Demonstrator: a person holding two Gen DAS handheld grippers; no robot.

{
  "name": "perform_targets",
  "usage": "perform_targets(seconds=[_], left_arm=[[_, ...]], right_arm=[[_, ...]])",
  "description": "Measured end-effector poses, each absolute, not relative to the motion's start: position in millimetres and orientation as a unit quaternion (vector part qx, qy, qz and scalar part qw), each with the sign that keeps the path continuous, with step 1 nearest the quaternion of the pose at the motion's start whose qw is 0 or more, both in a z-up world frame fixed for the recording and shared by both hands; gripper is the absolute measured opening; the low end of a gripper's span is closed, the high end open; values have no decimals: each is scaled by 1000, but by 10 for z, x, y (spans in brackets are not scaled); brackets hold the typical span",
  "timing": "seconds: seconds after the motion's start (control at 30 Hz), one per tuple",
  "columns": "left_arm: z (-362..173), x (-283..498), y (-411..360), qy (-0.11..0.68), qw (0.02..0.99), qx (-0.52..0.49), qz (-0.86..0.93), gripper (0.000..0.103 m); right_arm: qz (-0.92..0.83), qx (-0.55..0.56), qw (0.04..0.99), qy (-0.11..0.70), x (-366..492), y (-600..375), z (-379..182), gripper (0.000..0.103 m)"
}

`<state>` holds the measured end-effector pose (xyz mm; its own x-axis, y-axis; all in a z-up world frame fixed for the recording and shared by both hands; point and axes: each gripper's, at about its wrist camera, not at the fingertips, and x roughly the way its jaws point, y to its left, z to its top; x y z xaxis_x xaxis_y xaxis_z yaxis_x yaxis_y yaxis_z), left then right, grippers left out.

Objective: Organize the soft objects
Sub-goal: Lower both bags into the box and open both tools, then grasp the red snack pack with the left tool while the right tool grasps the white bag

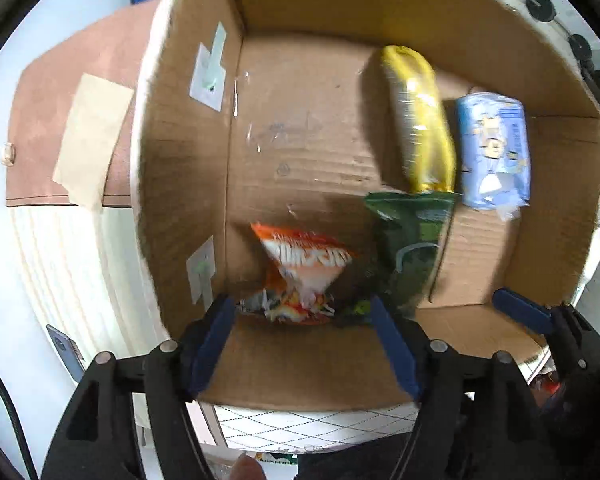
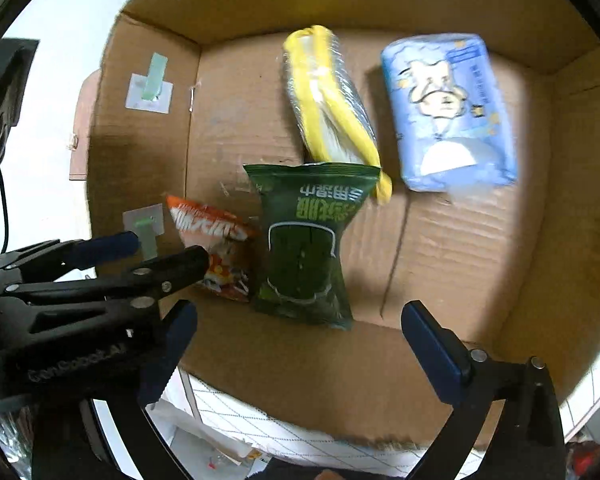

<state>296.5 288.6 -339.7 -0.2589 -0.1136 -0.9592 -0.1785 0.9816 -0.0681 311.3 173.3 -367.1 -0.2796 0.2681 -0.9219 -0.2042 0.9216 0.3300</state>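
An open cardboard box (image 1: 308,144) (image 2: 460,256) holds several soft packs. An orange snack bag (image 1: 300,268) (image 2: 216,240) lies near the front left wall. A green wipes pack (image 1: 412,236) (image 2: 304,240) lies beside it. A yellow-trimmed clear pack (image 1: 420,116) (image 2: 328,104) and a light blue tissue pack (image 1: 494,148) (image 2: 448,112) lie farther in. My left gripper (image 1: 302,316) (image 2: 164,252) is open and empty just above the orange bag. My right gripper (image 2: 300,336) is open and empty over the box's front wall; one of its fingers (image 1: 520,310) shows in the left wrist view.
The box stands on a white quilted surface (image 1: 60,264) with a brown flap or mat (image 1: 68,88) to the left. White stickers with green tabs (image 1: 208,76) (image 2: 150,84) are on the box's left wall. A grid-patterned cloth (image 2: 280,424) lies below the front wall.
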Motion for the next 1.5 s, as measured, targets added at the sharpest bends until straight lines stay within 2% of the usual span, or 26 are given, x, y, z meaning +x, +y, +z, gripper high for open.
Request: perform_targets(seconds=[0.07, 0.13, 0.2, 0.47, 0.9, 1.23, 1.5], left_arm=[[-3251, 2939, 2855, 782, 615, -96, 23, 76], [-3076, 2974, 2841, 769, 631, -99, 24, 93], [-2866, 2905, 2842, 750, 654, -98, 27, 96], [-2112, 2497, 2678, 661, 745, -84, 44, 96], [-1536, 1834, 2399, 585, 806, -51, 82, 97], [-1293, 1706, 2230, 565, 819, -59, 87, 97], [-1387, 2129, 1373, 575, 815, -54, 47, 97]], right_arm=[[188, 8, 618, 764, 3063, 1653, -3518, 103], [174, -7, 643, 746, 3007, 1553, -3348, 103], [162, -15, 663, 730, 3031, 1453, -3180, 103], [132, -23, 738, 661, 2765, 1057, -2529, 103], [135, -23, 793, 594, 2145, 641, -1815, 103], [157, 14, 793, 589, 2002, 415, -1611, 103], [121, 47, 802, 582, 2105, -472, -1592, 103]])
